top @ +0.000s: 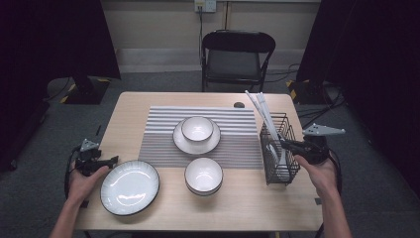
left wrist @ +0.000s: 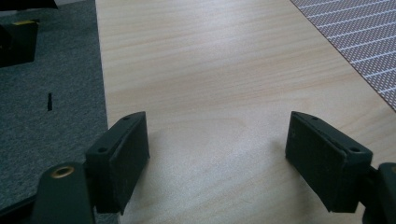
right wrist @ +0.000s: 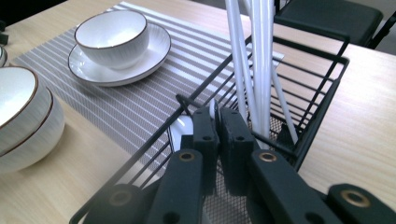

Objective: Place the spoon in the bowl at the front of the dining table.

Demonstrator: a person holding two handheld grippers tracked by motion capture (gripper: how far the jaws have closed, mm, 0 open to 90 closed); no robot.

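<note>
Plate (top: 130,187) count is one, lying nearest you beside your left gripper (left wrist: 217,156), whose jaws stand wide apart over bare table (left wrist: 210,70). Bowls number two: one (top: 203,175) near you, one (top: 197,128) farther off on a saucer (top: 184,144) on the striped mat (top: 237,134). Your right gripper (right wrist: 217,133) is clenched on a white spoon (right wrist: 214,108) inside the wire basket (top: 292,171), beside several white chopsticks (right wrist: 252,60). Beyond stands one chair (top: 236,57). No writing is readable.

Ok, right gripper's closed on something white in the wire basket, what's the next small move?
Probably lift straight up. The right gripper is shut on a white utensil, likely a spoon, inside the wire basket, with chopsticks close beside it, so a vertical pull avoids snagging.
</note>
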